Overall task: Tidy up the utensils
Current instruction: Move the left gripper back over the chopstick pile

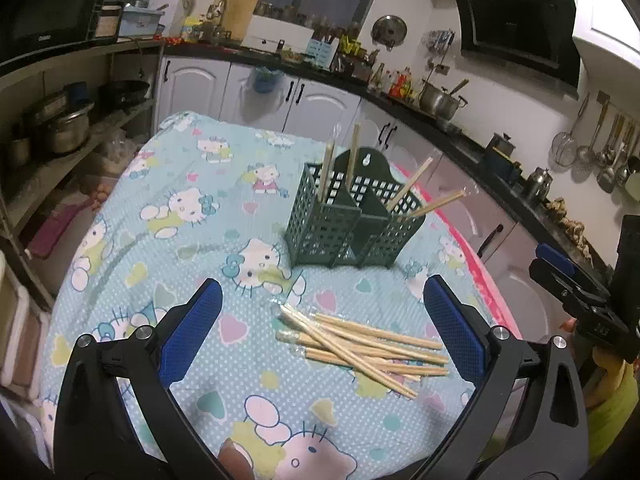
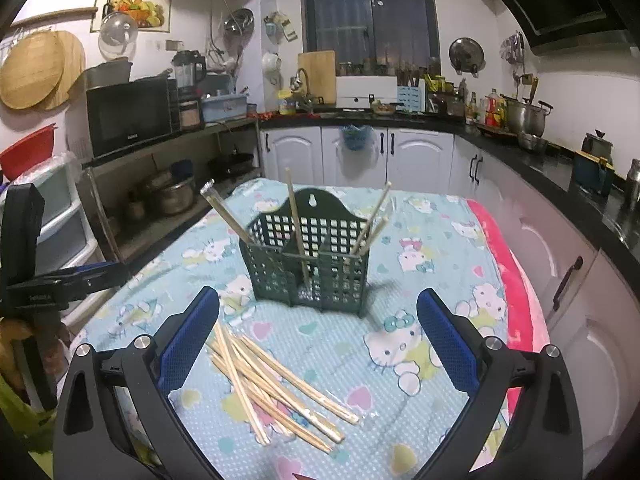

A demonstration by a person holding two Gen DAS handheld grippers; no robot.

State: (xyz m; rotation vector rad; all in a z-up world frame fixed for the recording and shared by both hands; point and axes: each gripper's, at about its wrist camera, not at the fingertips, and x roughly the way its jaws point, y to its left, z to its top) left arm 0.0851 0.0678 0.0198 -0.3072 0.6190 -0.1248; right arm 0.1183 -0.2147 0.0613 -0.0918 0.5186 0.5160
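Observation:
A dark green slotted utensil holder (image 1: pixel 348 224) (image 2: pixel 310 262) stands upright on the Hello Kitty cloth, with several wrapped wooden chopsticks (image 1: pixel 408 188) (image 2: pixel 296 224) standing in its compartments. A loose pile of wrapped chopsticks (image 1: pixel 360 344) (image 2: pixel 272 384) lies on the cloth in front of it. My left gripper (image 1: pixel 322 320) is open and empty, above the pile. My right gripper (image 2: pixel 318 332) is open and empty, with the pile near its left finger. Each gripper shows at the edge of the other's view: the right one (image 1: pixel 576 284), the left one (image 2: pixel 68 280).
The table carries a light blue patterned cloth (image 1: pixel 192 208) (image 2: pixel 432 240) with a pink edge (image 2: pixel 508 276) on the right. Kitchen counters, white cabinets (image 2: pixel 360 156) and a shelf with pots (image 1: pixel 68 128) surround the table.

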